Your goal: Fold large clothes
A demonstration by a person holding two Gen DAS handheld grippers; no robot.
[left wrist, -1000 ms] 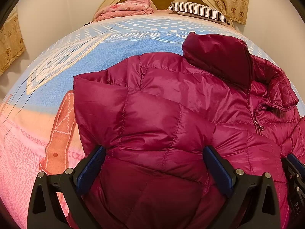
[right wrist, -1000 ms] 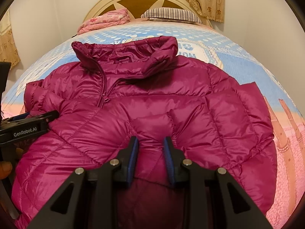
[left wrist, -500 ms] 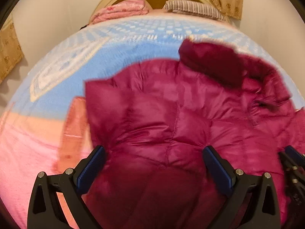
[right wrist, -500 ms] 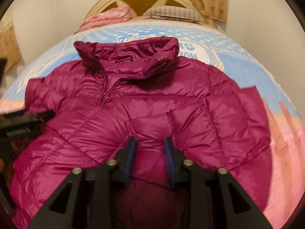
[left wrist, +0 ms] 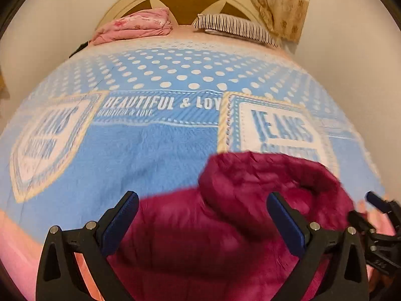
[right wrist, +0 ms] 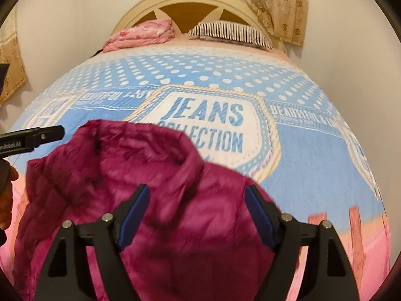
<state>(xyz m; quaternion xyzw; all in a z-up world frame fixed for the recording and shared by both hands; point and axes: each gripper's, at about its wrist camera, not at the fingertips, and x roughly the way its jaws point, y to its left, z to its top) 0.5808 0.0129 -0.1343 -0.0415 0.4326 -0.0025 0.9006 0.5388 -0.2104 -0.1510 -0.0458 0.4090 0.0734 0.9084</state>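
Note:
A magenta quilted puffer jacket (left wrist: 225,225) lies bunched on the bed, low in both views, and is motion-blurred; it also shows in the right wrist view (right wrist: 125,175). My left gripper (left wrist: 203,218) is open, its blue-padded jaws spread wide above the jacket and holding nothing. My right gripper (right wrist: 198,213) is open above the jacket's middle. The right gripper's tip shows at the right edge of the left wrist view (left wrist: 381,205). The left gripper's finger shows at the left of the right wrist view (right wrist: 32,138).
The bed carries a blue and pink blanket (left wrist: 150,145) printed with words. A folded pink quilt (left wrist: 132,26) and a striped pillow (left wrist: 235,26) lie by the cream headboard (right wrist: 200,0). Curtains (right wrist: 275,5) hang at the back right. White walls flank the bed.
The right gripper has opened and let go of the jacket fold. Both cameras have tipped up, so the jacket now sits lower in view and much more blanket shows.

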